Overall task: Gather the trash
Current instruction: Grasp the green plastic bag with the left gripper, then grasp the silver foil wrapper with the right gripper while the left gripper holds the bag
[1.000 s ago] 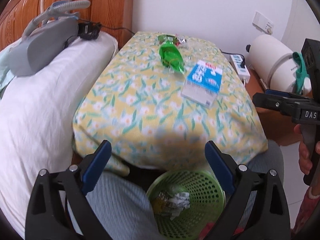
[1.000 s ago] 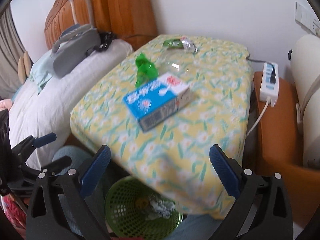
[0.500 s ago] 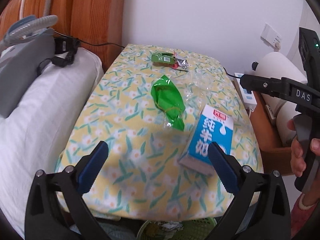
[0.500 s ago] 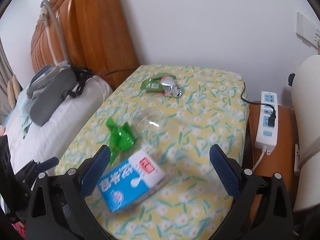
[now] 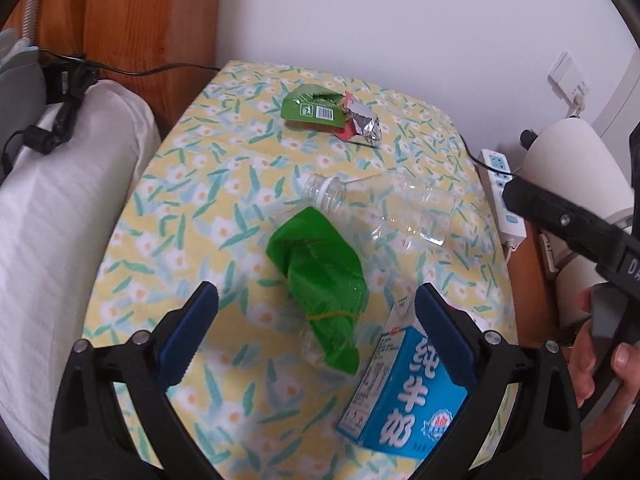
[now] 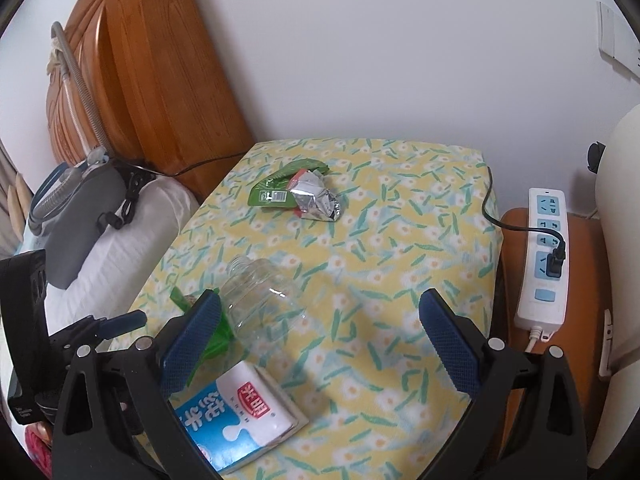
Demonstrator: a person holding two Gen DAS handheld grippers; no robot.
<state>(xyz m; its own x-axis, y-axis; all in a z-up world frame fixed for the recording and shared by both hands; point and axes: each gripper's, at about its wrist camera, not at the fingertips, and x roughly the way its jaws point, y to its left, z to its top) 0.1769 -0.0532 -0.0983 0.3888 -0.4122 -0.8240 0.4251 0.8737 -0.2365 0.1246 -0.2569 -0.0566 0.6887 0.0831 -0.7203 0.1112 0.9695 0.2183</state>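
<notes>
Overhead, the left gripper (image 5: 316,328) and right gripper (image 6: 320,332) hovered, jaws spread; a crumpled green bag (image 5: 320,276) lay at twelve o'clock of the left.

My left hand-held gripper (image 5: 316,328) hangs wide open over the flowered counter (image 5: 192,208), the crumpled green bag (image 5: 320,272) between its blue pads. A clear bottle (image 5: 384,212) lies beyond the bag, a blue milk carton (image 5: 404,392) by my right pad, green and foil wrappers (image 5: 332,116) farther back.
</notes>
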